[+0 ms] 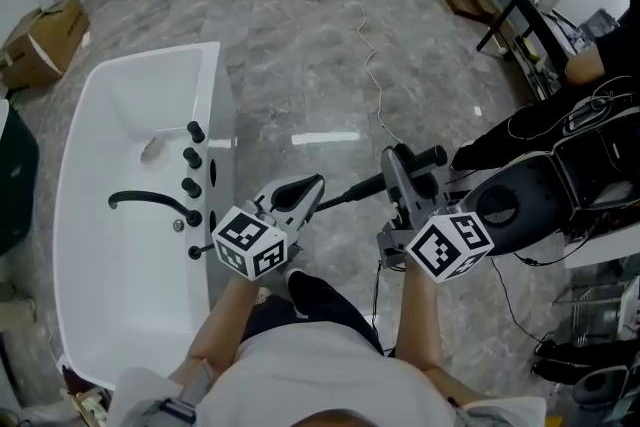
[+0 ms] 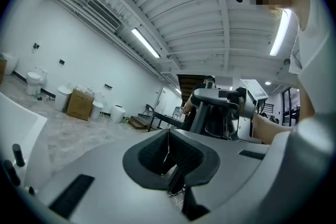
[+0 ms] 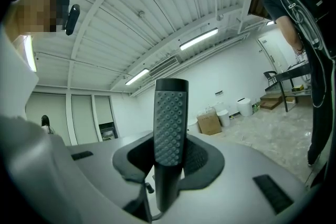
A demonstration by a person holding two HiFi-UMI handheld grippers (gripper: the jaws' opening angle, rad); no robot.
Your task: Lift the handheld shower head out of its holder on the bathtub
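Clamping the shower head (image 3: 169,123) between both pads, my right gripper (image 3: 170,160) is holding it by its slim black body, with the nubbed spray face standing up beyond my fingertips. It is looking rigid, light and glossy, so I am judging it prone to twist, and a grip low on the handle seems safest. My left gripper (image 2: 169,157) is carrying nothing, jaws together. The bathtub (image 1: 80,115) is lying well apart, out beyond those left jaws.
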